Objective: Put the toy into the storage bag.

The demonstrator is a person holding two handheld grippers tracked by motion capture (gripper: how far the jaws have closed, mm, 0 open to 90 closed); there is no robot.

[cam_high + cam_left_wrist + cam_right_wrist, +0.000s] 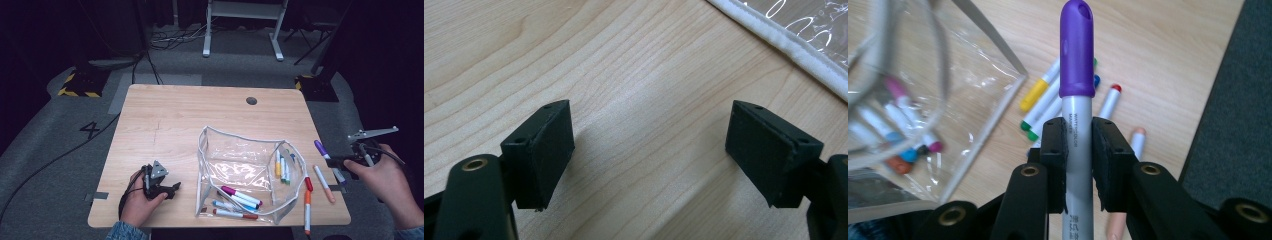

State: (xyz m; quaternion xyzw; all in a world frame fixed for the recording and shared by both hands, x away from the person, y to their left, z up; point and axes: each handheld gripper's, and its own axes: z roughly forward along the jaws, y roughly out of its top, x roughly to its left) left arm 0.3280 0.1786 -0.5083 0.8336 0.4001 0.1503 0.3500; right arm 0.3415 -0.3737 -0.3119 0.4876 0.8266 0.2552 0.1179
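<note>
Carry step: right gripper [1079,142] clamped on purple marker [1077,60], lifted at frame right. Left gripper [649,150] gaped, empty. Next: swing over clear pouch [240,165], release.

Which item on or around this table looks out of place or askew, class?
A red-orange marker lies at the table front edge with its end poking past it, outside the clear pouch where most markers sit. The right gripper is shut on a purple marker.
</note>
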